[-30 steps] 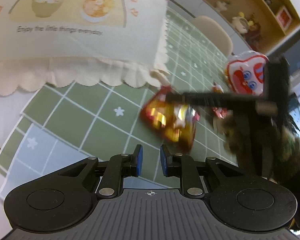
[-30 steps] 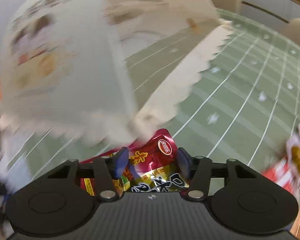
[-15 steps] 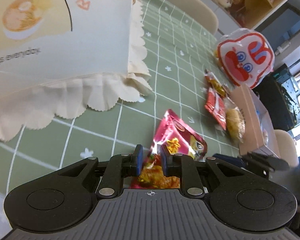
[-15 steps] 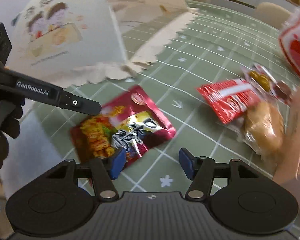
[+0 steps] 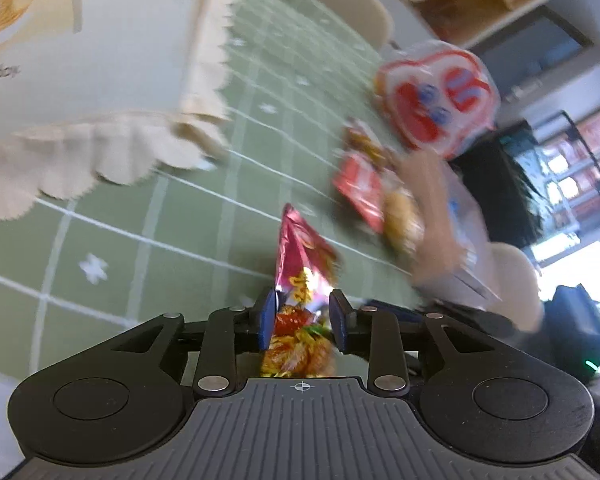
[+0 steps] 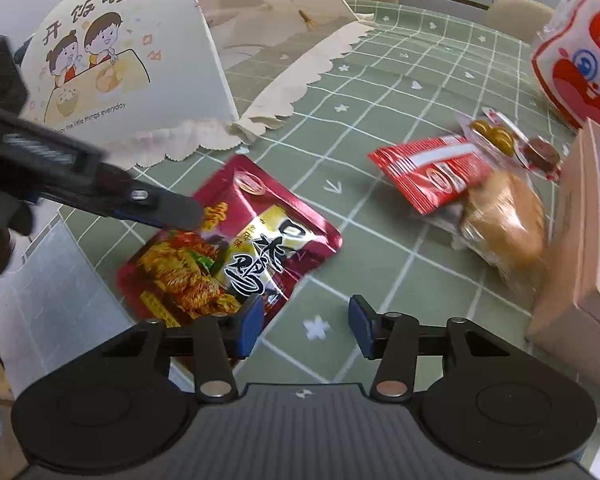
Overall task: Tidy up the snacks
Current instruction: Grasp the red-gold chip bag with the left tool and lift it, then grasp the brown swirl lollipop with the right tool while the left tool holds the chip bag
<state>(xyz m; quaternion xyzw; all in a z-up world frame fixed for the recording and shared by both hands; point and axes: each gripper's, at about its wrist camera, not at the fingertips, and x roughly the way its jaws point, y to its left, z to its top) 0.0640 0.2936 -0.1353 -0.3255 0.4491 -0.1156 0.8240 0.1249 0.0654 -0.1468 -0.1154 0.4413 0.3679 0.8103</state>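
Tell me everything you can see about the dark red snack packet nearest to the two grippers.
The dark red snack packet is a flat, shiny foil pouch. It shows a photo of orange, spicy-looking food, a round logo near one end and large black characters on a yellow patch. It looks sealed and lies on the green checked tablecloth, beside the frilled food cover. It sits between the left gripper fingers, whose jaws are opening; whether the pads still touch it is unclear. The right gripper is just beside it.

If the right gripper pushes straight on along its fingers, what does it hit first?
Probably bare green tablecloth. The right gripper, jaws closing on nothing, points at the gap between the dark red snack pouch and the bread packet. Depth is uncertain.
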